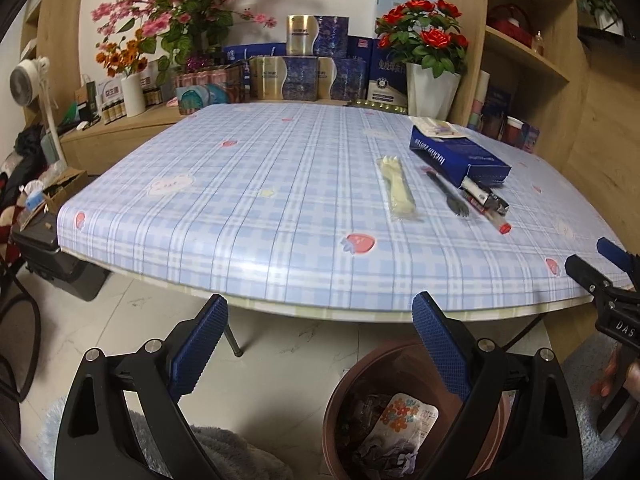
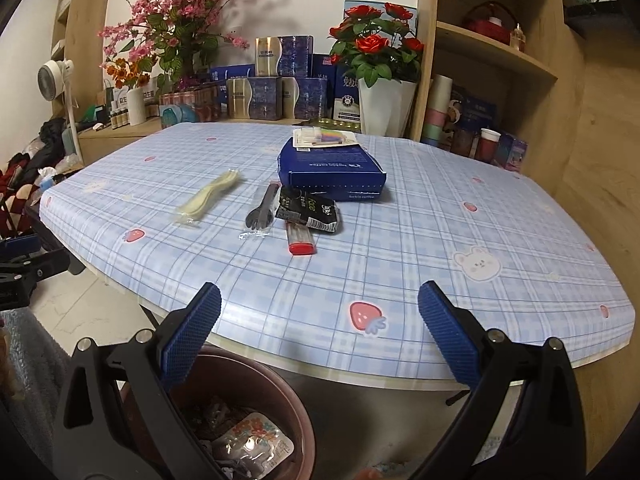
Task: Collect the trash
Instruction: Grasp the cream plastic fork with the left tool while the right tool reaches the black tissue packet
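Observation:
A brown bin (image 1: 340, 392) (image 2: 280, 392) stands on the floor below the table's near edge, with a flowered packet (image 1: 404, 420) (image 2: 256, 442) and other wrappers inside. My left gripper (image 1: 320, 344) hangs open and empty above the floor beside the bin. My right gripper (image 2: 320, 332) is open and empty over the table edge; it also shows at the right of the left wrist view (image 1: 600, 268). On the tablecloth lie a wrapped pale fork (image 1: 396, 190) (image 2: 208, 198), a wrapped black fork (image 2: 262, 210), a black packet (image 2: 310, 210), a red-capped tube (image 2: 300, 240) and a blue box (image 1: 460, 158) (image 2: 332, 168).
The table (image 2: 440, 240) carries a blue checked cloth. Behind it stand boxes (image 1: 304, 76), a rose pot (image 1: 428, 88) and pink flowers (image 1: 180, 12). Wooden shelves (image 2: 492, 52) rise at right. A fan (image 1: 28, 80) and clutter stand at left. A grey rug (image 1: 224, 452) lies underfoot.

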Tool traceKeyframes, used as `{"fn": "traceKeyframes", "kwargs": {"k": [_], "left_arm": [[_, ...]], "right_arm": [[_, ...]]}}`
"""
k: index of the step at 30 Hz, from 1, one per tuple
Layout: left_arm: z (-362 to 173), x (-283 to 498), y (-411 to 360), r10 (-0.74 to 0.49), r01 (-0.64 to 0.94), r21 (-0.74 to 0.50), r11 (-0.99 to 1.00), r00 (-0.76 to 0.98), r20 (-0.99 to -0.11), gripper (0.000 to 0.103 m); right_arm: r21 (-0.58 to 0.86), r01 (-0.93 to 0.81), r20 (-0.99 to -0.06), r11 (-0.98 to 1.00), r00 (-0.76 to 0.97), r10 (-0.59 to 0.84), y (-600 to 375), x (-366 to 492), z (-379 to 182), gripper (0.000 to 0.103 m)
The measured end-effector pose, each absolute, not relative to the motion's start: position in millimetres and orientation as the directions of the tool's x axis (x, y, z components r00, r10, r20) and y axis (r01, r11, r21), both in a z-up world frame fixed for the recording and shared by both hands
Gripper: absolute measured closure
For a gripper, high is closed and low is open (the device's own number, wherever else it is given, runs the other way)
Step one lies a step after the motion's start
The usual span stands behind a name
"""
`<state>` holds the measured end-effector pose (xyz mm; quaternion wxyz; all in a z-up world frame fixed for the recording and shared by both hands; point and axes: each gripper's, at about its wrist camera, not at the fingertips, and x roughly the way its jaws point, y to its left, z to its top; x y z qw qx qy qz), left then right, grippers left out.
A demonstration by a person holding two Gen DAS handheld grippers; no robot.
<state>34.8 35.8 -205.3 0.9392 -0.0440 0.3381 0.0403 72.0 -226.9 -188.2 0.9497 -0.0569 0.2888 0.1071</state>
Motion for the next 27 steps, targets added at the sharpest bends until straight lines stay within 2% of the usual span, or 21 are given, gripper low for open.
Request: {"fn": "traceKeyframes", "kwargs": {"k": [13, 18, 25, 27], "left_arm": [[-175, 133, 3, -0.058, 0.027, -0.056, 0.998, 0.724, -0.687, 0.012], [-190, 183, -13, -0.067, 0.047, -0.047, 0.998, 0.661, -0.748, 0.023], [-219, 235, -23, -0.039, 0.034, -0.024, 0.999, 0.579, -0.814, 0.031], [-225, 245, -22, -0.034, 0.026, -0.023, 0.999, 0.560, -0.828, 0.037]], "right_arm": [[0.161, -0.113, -0.572, 0.980, 0.799, 0.186, -272, 97, -196, 0.006], [0.200, -0.073, -0.589, 0.977, 0.787, 0.180, -287, 104, -202, 0.006], [0.230, -0.048, -0.603, 0.972, 0.777, 0.181, -298, 111, -207, 0.006], [0.236, -0.045, -0.608, 0.971, 0.772, 0.184, -299, 113, -208, 0.006]]}}
